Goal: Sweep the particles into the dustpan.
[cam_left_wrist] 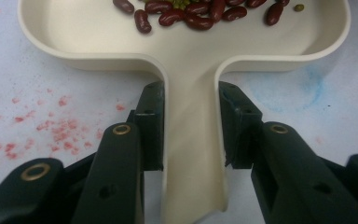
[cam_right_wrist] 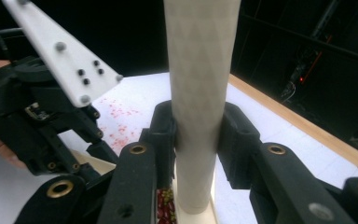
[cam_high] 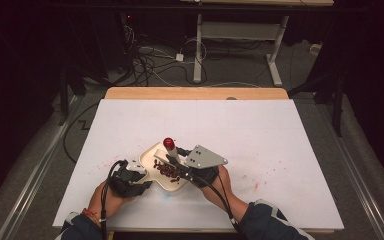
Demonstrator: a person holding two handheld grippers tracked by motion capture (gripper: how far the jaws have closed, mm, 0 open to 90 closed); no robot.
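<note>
Black right gripper (cam_high: 176,161) — grey screwed plate; black left gripper (cam_high: 139,172) — trailing cable.

Beans (cam_high: 166,170) in tray (cam_high: 150,156); tray on table (cam_high: 280,150), front-centre.

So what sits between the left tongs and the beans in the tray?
In the left gripper view, the tray's handle, clamped by the left tongs, then a bare strip of tray floor before the beans.
</note>
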